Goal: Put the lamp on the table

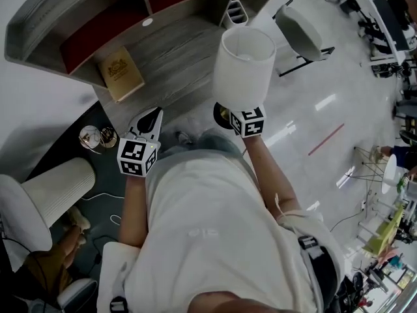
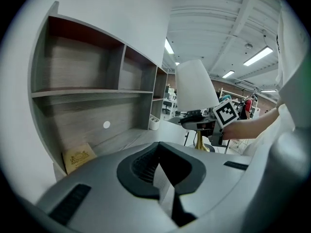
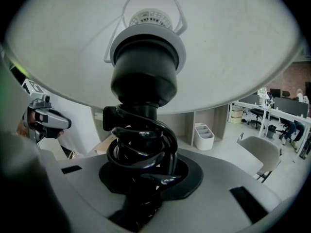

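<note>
Lamp [image 1: 244, 67] in mid-carry at the front edge of the grey wood-grain surface [image 1: 176, 51]: my right gripper [image 1: 234, 115] has its jaws pinching the stem just under the black socket, where the black cord [image 3: 141, 144] is wound in coils. The white shade rides upright above the marker cube. The brass base appears to hang clear of the surface, not resting on it, and a brown book [image 1: 120, 74] lies well off to the left below the shelf unit [image 1: 45, 12]. My left gripper [image 1: 154, 116] hovers alongside, jaws pressed together on nothing. By my reading, the step in hand is the carry to the placing spot, and the lamp is not yet set down. The next move calls for lowering it straight onto a bare patch of the surface with the base flat. The jaws should part only once the base bears its own weight, lest the top-heavy lamp tip.
</note>
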A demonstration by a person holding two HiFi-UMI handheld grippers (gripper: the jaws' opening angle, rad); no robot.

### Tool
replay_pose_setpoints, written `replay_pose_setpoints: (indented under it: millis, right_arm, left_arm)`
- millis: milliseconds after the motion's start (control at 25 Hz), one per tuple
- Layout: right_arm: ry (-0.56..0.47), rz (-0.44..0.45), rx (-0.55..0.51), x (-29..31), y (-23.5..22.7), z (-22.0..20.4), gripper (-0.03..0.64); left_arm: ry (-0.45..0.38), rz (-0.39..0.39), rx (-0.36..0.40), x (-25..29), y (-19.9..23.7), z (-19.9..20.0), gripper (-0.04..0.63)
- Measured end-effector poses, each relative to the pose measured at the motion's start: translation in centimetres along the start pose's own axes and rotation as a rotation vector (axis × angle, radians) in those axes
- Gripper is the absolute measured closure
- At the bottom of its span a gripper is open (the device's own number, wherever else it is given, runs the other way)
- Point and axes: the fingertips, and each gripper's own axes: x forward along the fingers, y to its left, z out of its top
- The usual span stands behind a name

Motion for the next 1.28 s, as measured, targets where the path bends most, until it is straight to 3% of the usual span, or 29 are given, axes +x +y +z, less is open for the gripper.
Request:
replay_pose_setpoints:
  millis: [440,840,1280]
  right_arm:
    - [0.013,0.089,-0.056,9.1,-0.9,1.6,0.502]
    - [0.016,0.238,-0.139,16.6,-1.6,2.2,0.502]
    - [0.002,0.376,-0.222,22.1,-1.6,2.0,0.502]
  left_arm:
    - [0.038,0.116,-0.08,1.0,3.6,-0.4,0.581]
    - [0.068,0.251,-0.171,3.5,6.6,0.1,0.581]
    - [0.088,0.321,-0.214,6.1,7.9,1.1,0.581]
